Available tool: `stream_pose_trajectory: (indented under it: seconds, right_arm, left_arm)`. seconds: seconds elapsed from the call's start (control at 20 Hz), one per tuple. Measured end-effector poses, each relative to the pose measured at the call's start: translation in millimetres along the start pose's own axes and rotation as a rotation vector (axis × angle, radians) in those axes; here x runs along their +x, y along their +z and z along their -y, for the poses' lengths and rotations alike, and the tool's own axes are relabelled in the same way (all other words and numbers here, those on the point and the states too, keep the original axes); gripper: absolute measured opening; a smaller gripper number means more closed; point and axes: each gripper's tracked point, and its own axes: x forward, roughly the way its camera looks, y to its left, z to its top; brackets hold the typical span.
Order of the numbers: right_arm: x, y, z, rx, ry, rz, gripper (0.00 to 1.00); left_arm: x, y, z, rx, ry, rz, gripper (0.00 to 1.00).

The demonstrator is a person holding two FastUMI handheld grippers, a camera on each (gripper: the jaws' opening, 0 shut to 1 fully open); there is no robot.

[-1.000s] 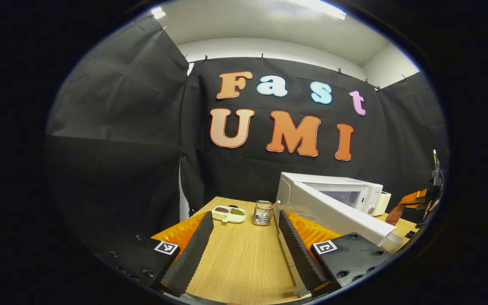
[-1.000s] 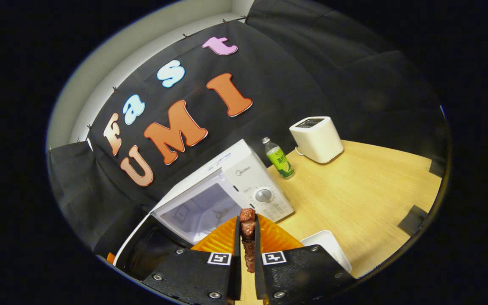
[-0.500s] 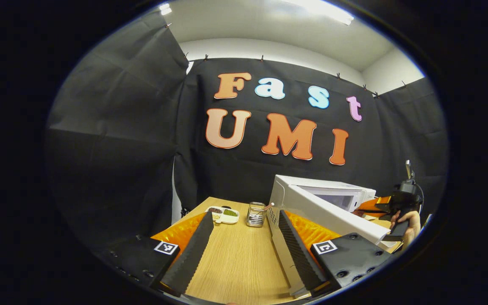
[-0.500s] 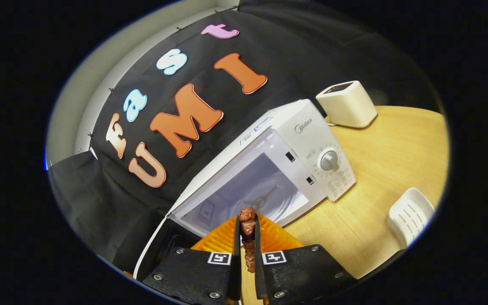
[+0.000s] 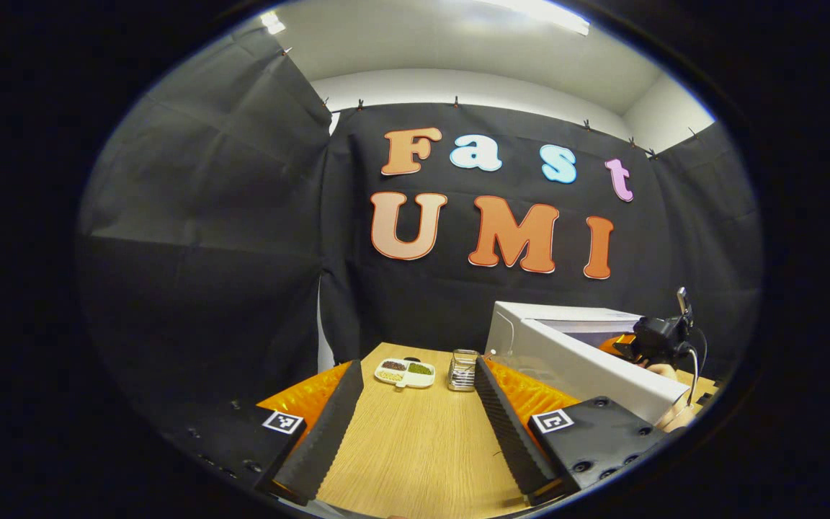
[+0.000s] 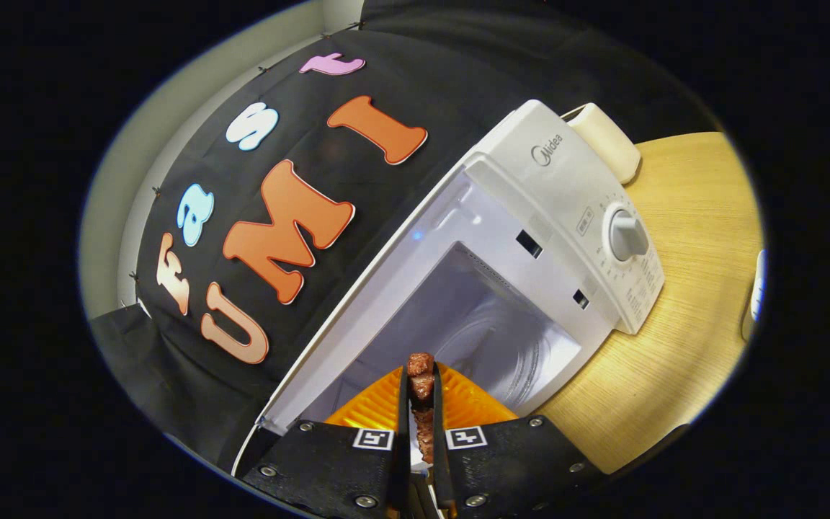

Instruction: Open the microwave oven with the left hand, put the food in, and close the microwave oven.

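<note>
Right gripper view shows the microwave (image 6: pixel 530 238) already open and the right gripper (image 6: pixel 421 404) clamped on food (image 6: pixel 421 375) at its mouth, placing and closing left, the left gripper (image 5: pixel 415 425) spread empty.

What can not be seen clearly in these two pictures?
- Microwave floor: in the right gripper view, the right tool and the meat piece hide its near part.
- Small dish contents: too small, left gripper view.
- Microwave door handle: hidden behind the left tool.

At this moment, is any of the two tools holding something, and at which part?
The right tool holds a brown piece of food, pinched by its flat sides, top end sticking out. The left tool is open and holds nothing.
</note>
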Motion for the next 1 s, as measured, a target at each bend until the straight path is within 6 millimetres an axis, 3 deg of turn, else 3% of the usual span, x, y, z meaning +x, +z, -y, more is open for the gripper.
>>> stream_pose_trajectory:
  seconds: [0.15, 0.3, 0.45, 0.55, 0.65, 0.75, 0.8, 1.0]
  right_arm:
    - [28, -7, -1, 0.005, -0.016, 0.03, 0.12]
    - [55, -12, 12, 0.033, -0.069, 0.048, 0.12]
    - [74, -19, 22, 0.011, -0.115, 0.033, 0.12]
    - [80, -21, 30, -0.067, -0.149, 0.011, 0.18]
    - [81, -19, 41, -0.201, -0.188, -0.002, 0.3]
    - [76, -20, 41, -0.319, -0.181, 0.001, 0.75]
    - [73, -18, 44, -0.368, -0.181, 0.012, 0.9]
    - [60, -3, 34, -0.595, -0.165, 0.074, 0.94]
  left_arm:
    - [17, 8, -5, 0.011, 0.004, 0.011, 0.97]
    - [28, 11, -7, 0.012, 0.009, 0.023, 0.97]
    - [34, 11, -9, 0.022, 0.012, 0.023, 0.97]
    - [37, 10, -5, 0.015, 0.001, 0.019, 0.97]
    - [38, 7, 0, -0.006, -0.014, 0.018, 0.97]
    - [40, 0, 3, -0.024, -0.025, 0.005, 0.97]
    - [39, -3, 4, -0.029, -0.029, -0.005, 0.97]
    - [35, -7, 0, -0.033, -0.017, -0.017, 0.97]
